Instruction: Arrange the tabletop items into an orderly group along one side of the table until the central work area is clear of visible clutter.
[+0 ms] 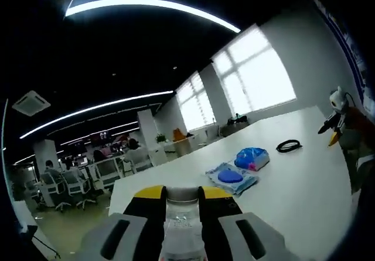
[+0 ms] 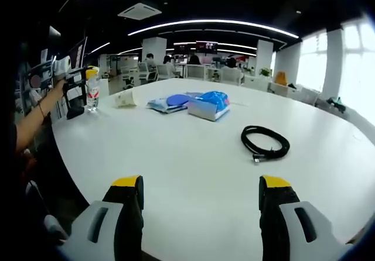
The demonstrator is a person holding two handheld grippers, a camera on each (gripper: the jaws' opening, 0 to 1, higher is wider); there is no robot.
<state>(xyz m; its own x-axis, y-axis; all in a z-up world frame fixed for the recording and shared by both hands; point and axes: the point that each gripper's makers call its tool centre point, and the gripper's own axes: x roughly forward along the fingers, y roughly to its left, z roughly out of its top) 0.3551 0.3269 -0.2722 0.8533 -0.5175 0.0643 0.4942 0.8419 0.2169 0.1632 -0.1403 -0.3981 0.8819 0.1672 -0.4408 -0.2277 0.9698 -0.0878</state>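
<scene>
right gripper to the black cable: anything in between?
Nothing visible. The right gripper is open over bare white table, and the coiled black cable lies ahead, a little right of centre, with only clear tabletop between. The blue tissue pack sits farther back, off that path.

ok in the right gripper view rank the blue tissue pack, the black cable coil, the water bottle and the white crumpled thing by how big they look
1. black cable coil, nearest the camera, which may flatter it
2. blue tissue pack, close behind it
3. water bottle, held in the left gripper at the far edge
4. white crumpled thing
</scene>
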